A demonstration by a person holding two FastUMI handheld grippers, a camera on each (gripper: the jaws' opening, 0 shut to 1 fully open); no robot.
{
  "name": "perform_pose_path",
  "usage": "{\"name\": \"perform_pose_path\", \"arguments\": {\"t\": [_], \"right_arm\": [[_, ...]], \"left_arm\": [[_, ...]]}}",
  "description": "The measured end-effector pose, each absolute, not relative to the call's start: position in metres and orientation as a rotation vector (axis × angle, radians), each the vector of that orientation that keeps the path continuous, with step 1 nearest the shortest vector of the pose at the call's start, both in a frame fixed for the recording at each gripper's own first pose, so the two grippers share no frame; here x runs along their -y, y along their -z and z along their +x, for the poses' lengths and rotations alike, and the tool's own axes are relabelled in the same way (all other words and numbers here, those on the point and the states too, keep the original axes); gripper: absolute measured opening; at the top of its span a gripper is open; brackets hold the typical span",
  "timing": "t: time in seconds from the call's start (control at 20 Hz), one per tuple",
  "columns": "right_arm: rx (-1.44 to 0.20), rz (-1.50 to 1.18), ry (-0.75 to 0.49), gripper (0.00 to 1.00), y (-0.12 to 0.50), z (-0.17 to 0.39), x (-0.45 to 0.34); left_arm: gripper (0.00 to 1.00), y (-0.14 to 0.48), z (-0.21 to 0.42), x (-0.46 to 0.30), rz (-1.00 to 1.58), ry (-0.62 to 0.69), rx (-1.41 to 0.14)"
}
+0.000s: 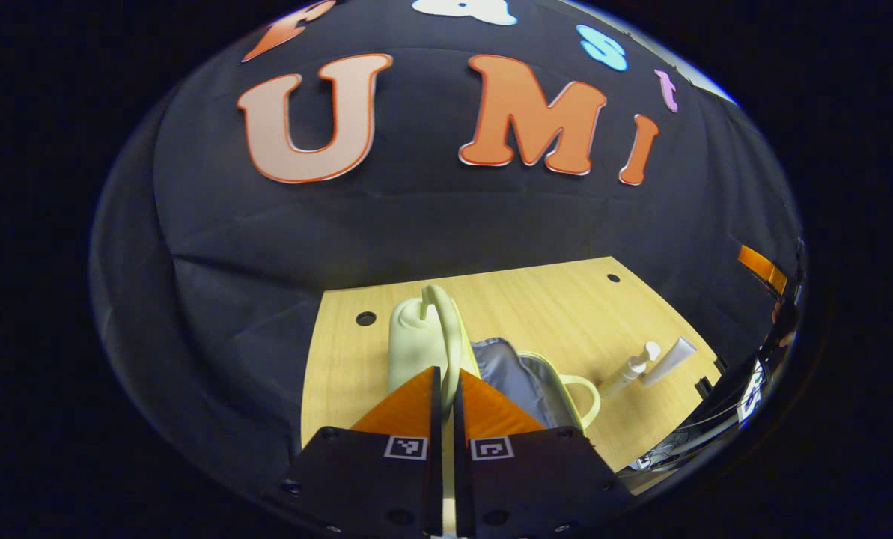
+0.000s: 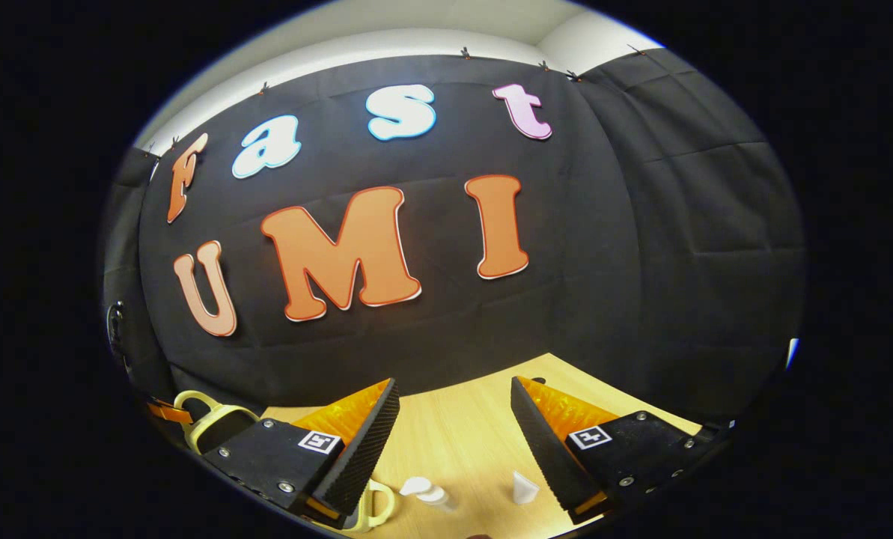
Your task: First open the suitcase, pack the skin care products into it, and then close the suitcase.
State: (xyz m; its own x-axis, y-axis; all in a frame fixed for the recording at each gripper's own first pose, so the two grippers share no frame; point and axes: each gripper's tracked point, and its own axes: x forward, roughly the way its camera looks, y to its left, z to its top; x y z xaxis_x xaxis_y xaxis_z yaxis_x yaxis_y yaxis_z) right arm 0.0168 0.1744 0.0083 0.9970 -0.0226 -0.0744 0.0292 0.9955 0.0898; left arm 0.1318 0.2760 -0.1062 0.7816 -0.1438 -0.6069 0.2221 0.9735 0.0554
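Note:
A pale green suitcase (image 1: 416,340) stands open on the wooden table, its lid raised upright and its grey lining (image 1: 510,374) showing. My left gripper (image 1: 446,385) is shut on the edge of the lid, which runs up between the two fingers. A white pump bottle (image 1: 629,370) and a white tube (image 1: 671,358) lie side by side on the table to the right of the case. My right gripper (image 2: 453,385) hangs open above the pump bottle (image 2: 427,490) and the tube (image 2: 525,488), holding nothing. A suitcase handle (image 2: 199,412) shows at the left.
The wooden table (image 1: 536,299) has small round holes near its back corners and ends at the black cloth wall behind. Bare wood lies behind the case. At the far right edge of the left gripper view, part of the other gripper (image 1: 762,268) shows.

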Motion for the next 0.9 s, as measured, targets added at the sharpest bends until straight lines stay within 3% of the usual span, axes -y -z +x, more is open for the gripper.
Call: {"name": "perform_pose_path", "arguments": {"t": [0.15, 0.2, 0.25, 0.35, 0.45, 0.5, 0.9], "right_arm": [[-0.060, 0.086, 0.006, 0.95, -0.015, 0.013, -0.195], [-0.060, 0.082, 0.002, 1.00, -0.017, 0.013, -0.200], [-0.064, 0.079, -0.003, 0.95, -0.017, 0.013, -0.205], [-0.070, 0.084, -0.011, 0.95, -0.017, 0.013, -0.213], [-0.070, 0.076, -0.013, 1.00, -0.017, 0.015, -0.220], [-0.074, 0.068, -0.011, 0.95, -0.015, 0.016, -0.223], [-0.120, 0.025, 0.012, 0.95, 0.007, 0.023, -0.230]], "left_arm": [[0.04, 0.119, 0.137, -0.342, 0.078, 0.146, -0.648], [0.04, 0.127, 0.140, -0.365, 0.064, 0.121, -0.657], [0.04, 0.136, 0.137, -0.387, 0.050, 0.096, -0.666], [0.04, 0.161, 0.132, -0.424, 0.007, 0.057, -0.695], [0.04, 0.190, 0.128, -0.454, -0.037, 0.033, -0.726], [0.04, 0.206, 0.125, -0.467, -0.065, 0.019, -0.745], [0.04, 0.336, 0.103, -0.523, -0.220, -0.041, -0.897]]}}
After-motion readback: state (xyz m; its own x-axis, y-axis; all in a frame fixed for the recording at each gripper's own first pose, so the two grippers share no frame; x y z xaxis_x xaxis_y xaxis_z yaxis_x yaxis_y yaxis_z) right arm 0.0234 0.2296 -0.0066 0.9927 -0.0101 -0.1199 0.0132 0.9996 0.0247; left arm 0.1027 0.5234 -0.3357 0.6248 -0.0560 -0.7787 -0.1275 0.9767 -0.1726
